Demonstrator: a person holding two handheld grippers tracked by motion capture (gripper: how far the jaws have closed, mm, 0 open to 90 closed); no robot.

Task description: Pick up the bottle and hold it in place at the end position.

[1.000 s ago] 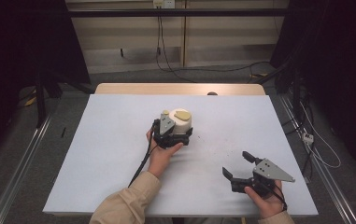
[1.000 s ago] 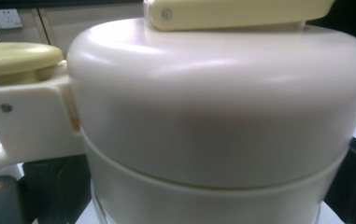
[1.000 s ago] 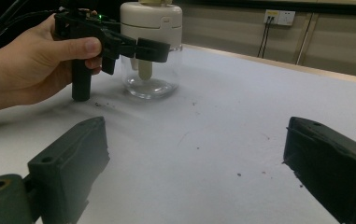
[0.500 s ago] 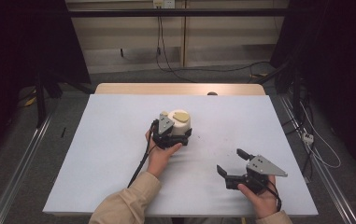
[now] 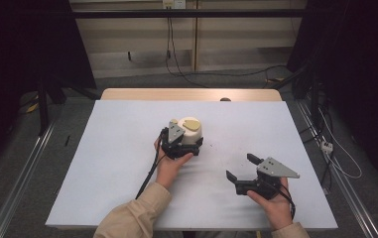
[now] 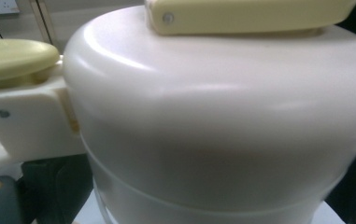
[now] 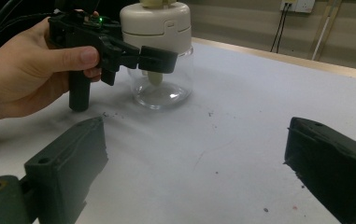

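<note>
Pale blue table (image 5: 117, 163), dark room

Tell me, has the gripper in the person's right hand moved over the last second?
Yes. The right gripper has slid left, away from the table's right edge, toward the jar.

White-topped table (image 5: 127, 148) sitting on grey floor (image 5: 18, 163); beige wall (image 5: 137, 34) w/ cables (image 5: 169, 39) hanging; dark curtains (image 5: 23, 44) flanking both sides.

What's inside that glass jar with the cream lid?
The jar looks empty: its clear bottom shows bare, with a cream stem hanging from the lid. The left claw covers part of it.
</note>
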